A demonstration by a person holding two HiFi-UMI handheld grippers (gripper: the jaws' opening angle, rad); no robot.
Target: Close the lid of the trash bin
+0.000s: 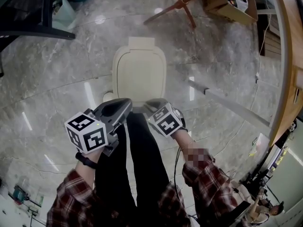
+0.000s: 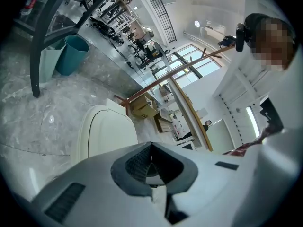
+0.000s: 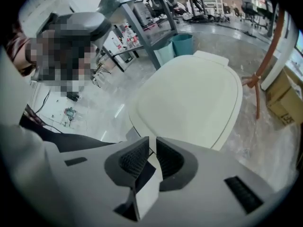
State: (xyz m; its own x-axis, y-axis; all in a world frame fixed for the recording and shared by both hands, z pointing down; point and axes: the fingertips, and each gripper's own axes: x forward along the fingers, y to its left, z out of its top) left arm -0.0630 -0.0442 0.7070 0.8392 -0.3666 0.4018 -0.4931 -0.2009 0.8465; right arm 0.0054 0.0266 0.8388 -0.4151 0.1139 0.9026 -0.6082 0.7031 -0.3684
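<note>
The cream trash bin stands on the marble floor straight ahead, and its lid (image 1: 139, 72) lies flat down over it. The same lid (image 2: 106, 134) fills the left of the left gripper view, and the lid (image 3: 189, 98) takes up the middle of the right gripper view. My left gripper (image 1: 127, 103) and right gripper (image 1: 150, 105) hover side by side just short of the bin's near edge, above my legs, touching nothing. The left gripper (image 2: 151, 162) has its jaws together. The right gripper (image 3: 152, 150) shows only a thin slit between its pads, with nothing held.
A black table frame (image 1: 42, 30) stands at far left with teal bins (image 2: 71, 53) beside it. Wooden stand legs (image 1: 177, 6) and a cardboard box (image 1: 222, 1) lie beyond the bin. A white rail (image 1: 227, 103) and a curved wooden counter edge (image 1: 286, 56) run along the right.
</note>
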